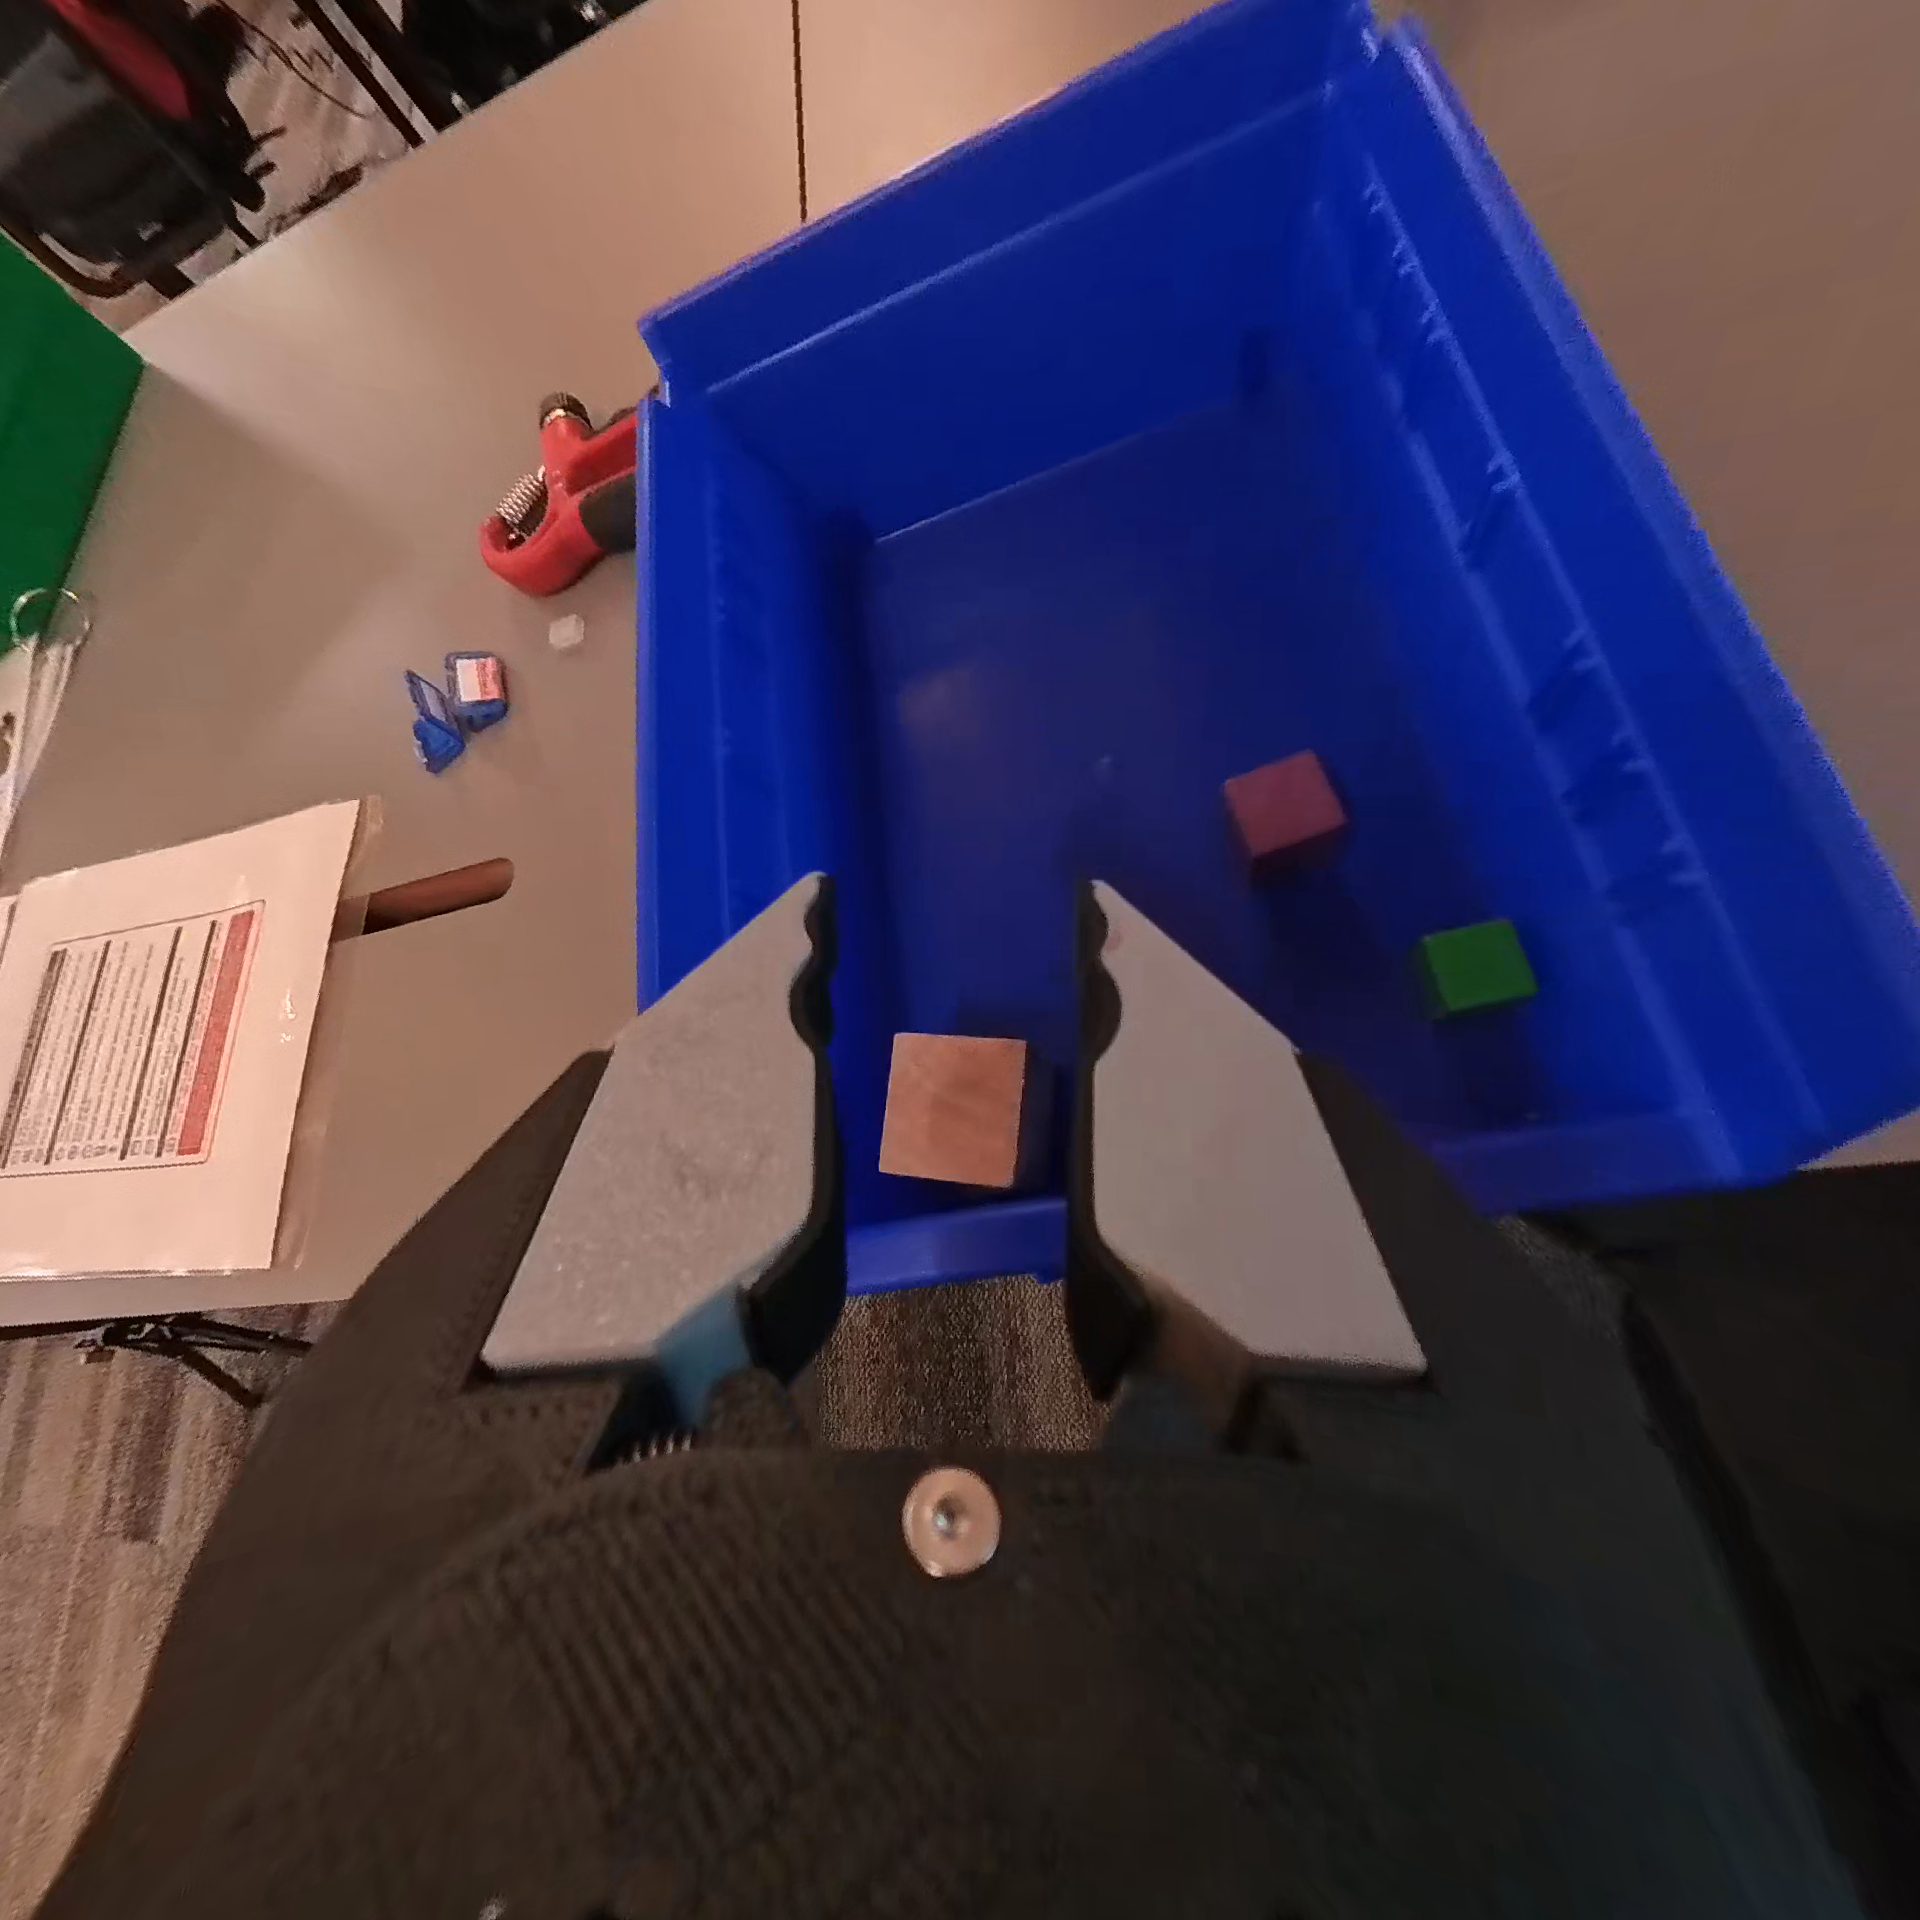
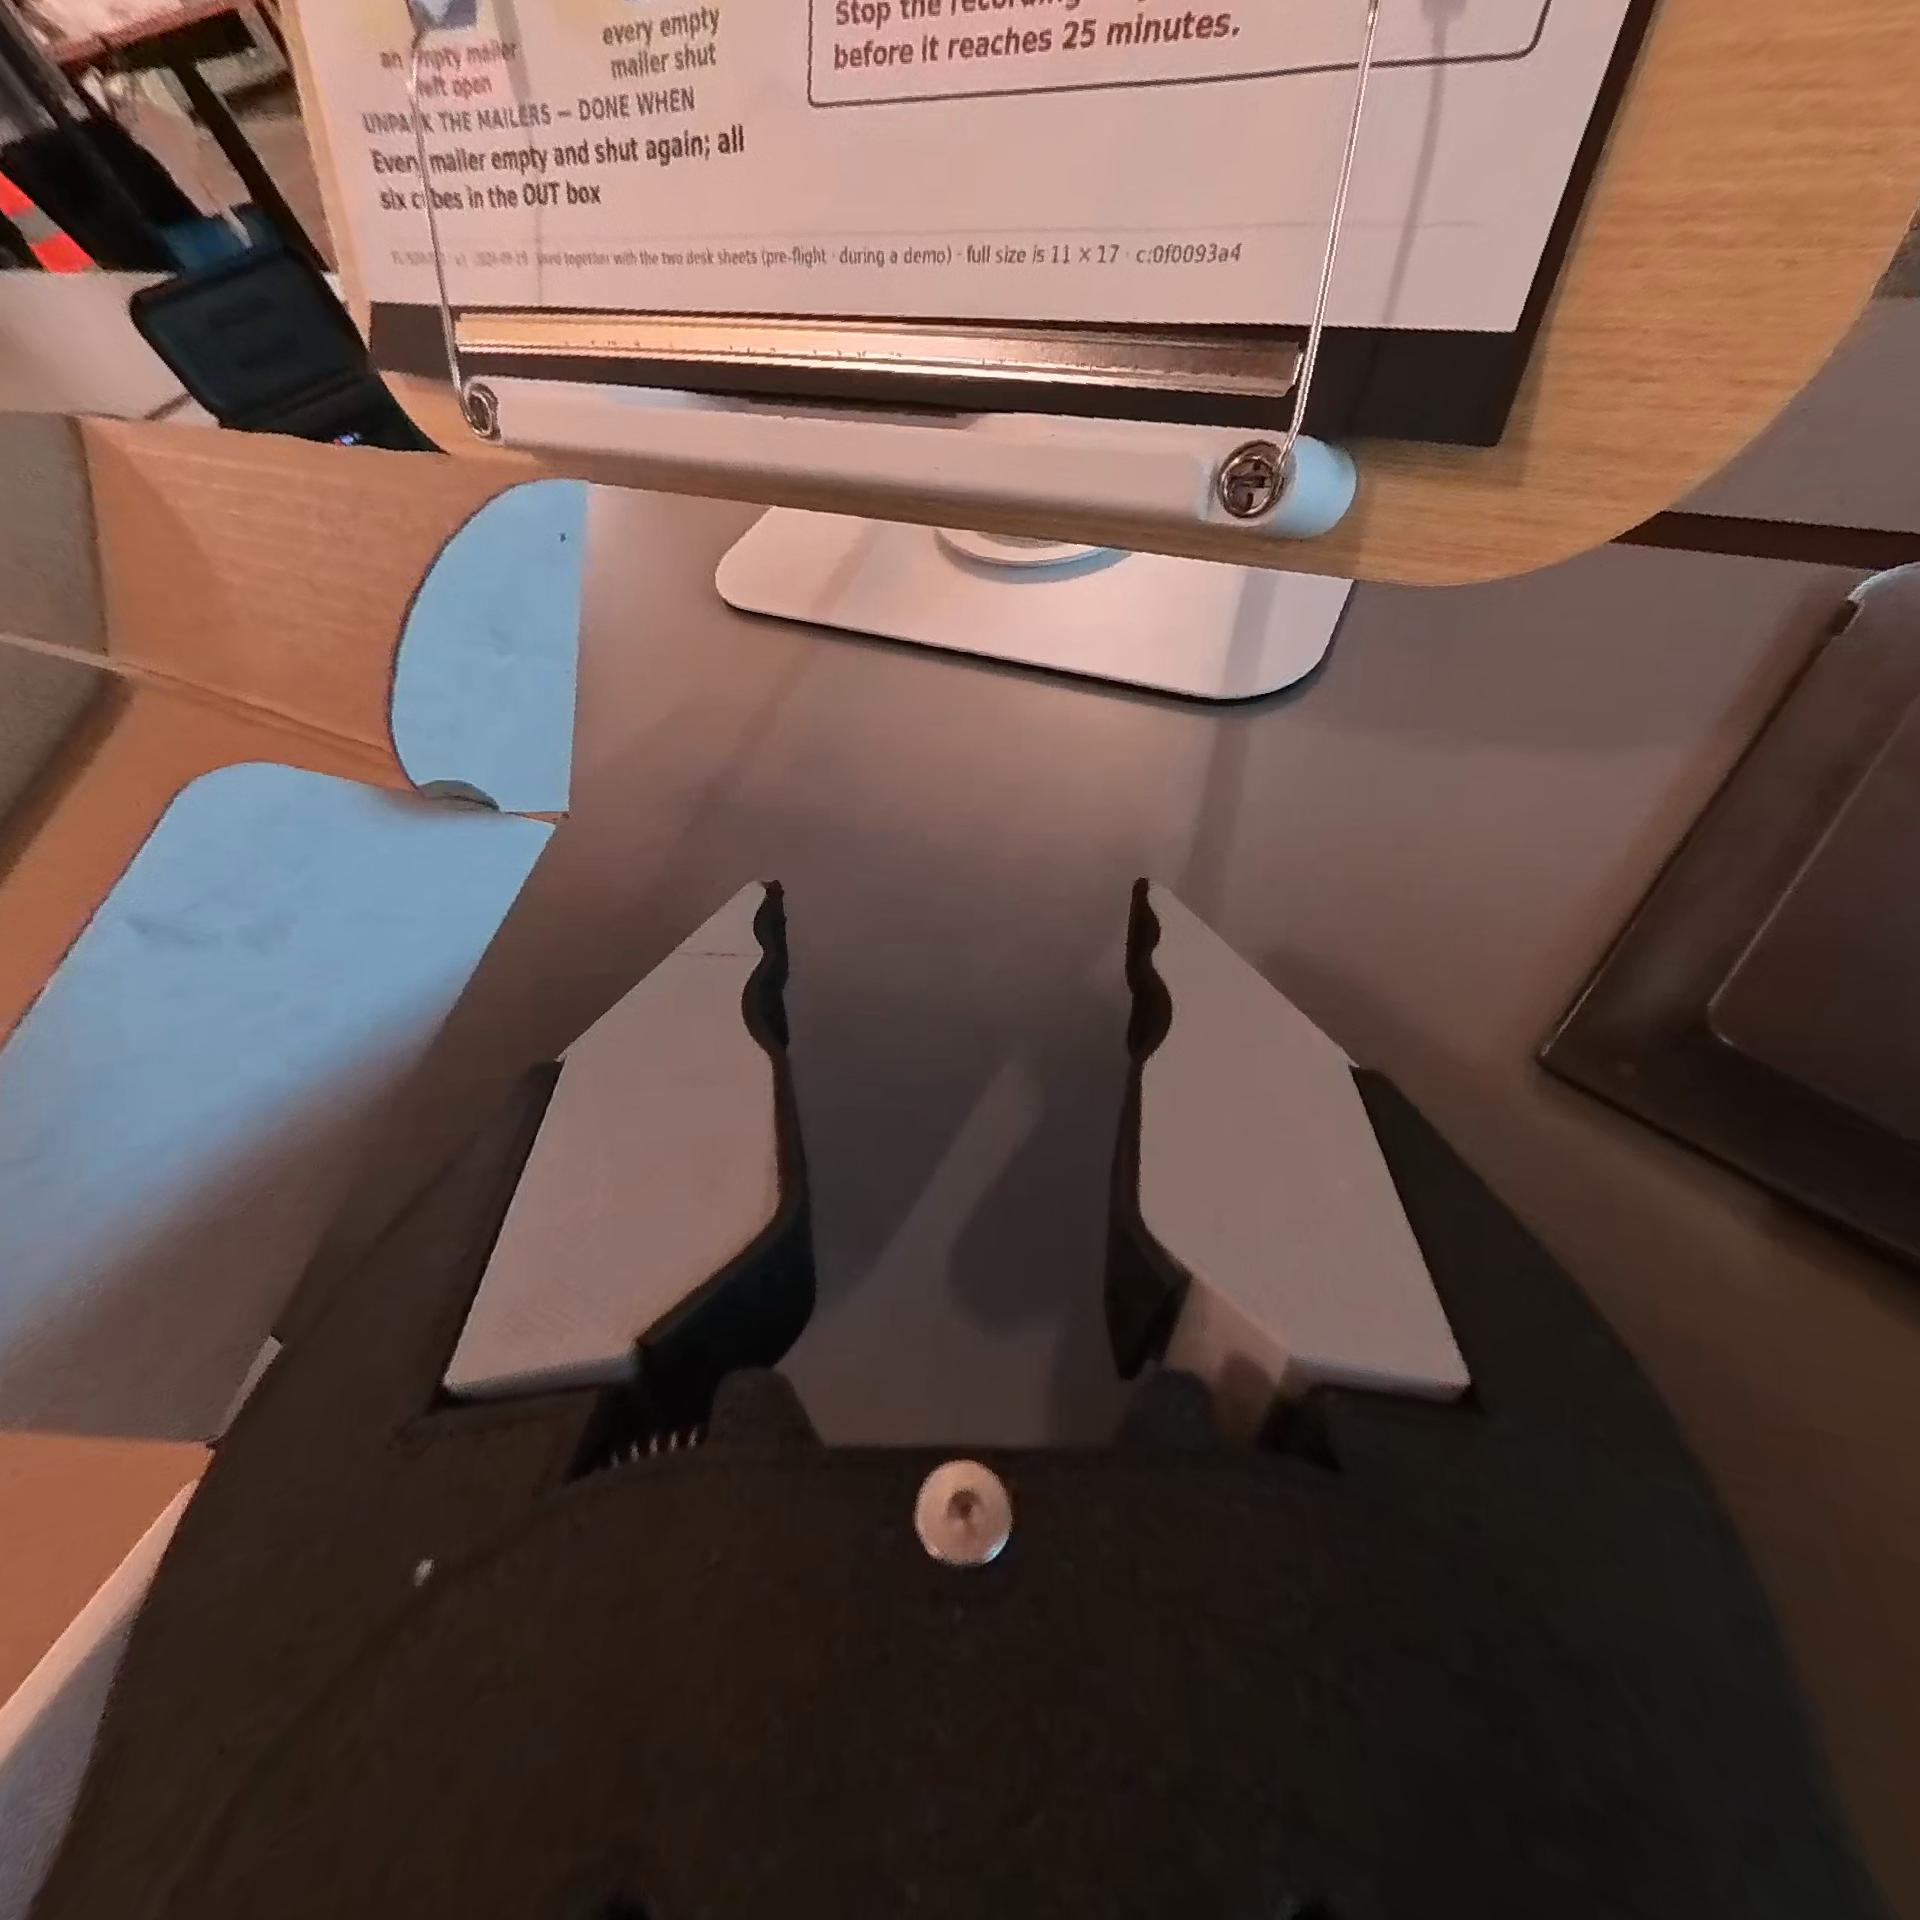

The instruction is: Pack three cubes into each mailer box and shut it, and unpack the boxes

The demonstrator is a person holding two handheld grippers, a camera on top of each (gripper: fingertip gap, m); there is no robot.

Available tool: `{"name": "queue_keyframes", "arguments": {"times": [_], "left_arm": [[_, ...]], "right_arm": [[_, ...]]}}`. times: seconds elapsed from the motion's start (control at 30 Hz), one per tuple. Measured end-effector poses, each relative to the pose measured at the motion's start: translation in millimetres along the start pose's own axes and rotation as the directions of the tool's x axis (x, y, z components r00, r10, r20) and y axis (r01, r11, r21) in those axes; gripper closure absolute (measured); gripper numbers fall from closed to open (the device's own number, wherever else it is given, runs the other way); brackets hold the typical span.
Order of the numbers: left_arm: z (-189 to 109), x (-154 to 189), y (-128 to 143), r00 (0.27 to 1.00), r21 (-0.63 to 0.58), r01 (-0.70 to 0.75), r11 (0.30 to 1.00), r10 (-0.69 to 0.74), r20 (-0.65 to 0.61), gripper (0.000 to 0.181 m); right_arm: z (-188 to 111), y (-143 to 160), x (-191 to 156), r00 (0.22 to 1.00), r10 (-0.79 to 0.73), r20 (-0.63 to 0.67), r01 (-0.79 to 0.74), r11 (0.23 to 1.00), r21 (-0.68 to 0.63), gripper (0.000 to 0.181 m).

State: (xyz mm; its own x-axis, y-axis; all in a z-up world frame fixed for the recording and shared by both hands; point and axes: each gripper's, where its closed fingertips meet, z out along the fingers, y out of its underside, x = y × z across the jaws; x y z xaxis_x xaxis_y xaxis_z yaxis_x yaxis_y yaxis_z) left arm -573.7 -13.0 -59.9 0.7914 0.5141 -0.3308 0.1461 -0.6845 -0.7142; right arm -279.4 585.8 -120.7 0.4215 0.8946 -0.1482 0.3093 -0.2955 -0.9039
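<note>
Hovering over the bin's [image 1: 1558,582] near end, the left claw [image 1: 951,904] gapes empty, the tan cube [image 1: 951,1109] straight ahead between its jaws; the right claw [image 2: 956,894], parted and empty, sits elsewhere.

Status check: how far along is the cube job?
Done: nothing clearly. The blue bin holds tan, purple and green cubes. In hand: the open left gripper is lined up on the tan cube; the right gripper is open and empty beside an open mailer box. Left: moving cubes, shutting it.

Mailer box [image 2: 208,1039] cut off at left edge.
</note>
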Motion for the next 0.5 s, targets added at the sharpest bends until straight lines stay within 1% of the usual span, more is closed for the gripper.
{"name": "queue_keyframes", "arguments": {"times": [0.27, 0.37, 0.5], "left_arm": [[1, 3, 2, 1.000, 0.001, 0.010, 1.000, -0.010, -0.012, 0.143], [2, 4, 4, 1.000, -0.018, 0.001, 1.000, -0.001, -0.008, 0.144], [2, 11, -1, 0.999, -0.025, 0.020, 0.999, -0.022, -0.050, 0.145]], "right_arm": [[0, 0, -5, 0.998, -0.064, -0.019, 0.064, 0.998, 0.003, 0.121], [-1, -1, -5, 0.997, -0.075, -0.024, 0.075, 0.997, 0.010, 0.122], [-1, -1, -6, 0.997, -0.075, -0.017, 0.075, 0.997, 0.010, 0.122]]}}
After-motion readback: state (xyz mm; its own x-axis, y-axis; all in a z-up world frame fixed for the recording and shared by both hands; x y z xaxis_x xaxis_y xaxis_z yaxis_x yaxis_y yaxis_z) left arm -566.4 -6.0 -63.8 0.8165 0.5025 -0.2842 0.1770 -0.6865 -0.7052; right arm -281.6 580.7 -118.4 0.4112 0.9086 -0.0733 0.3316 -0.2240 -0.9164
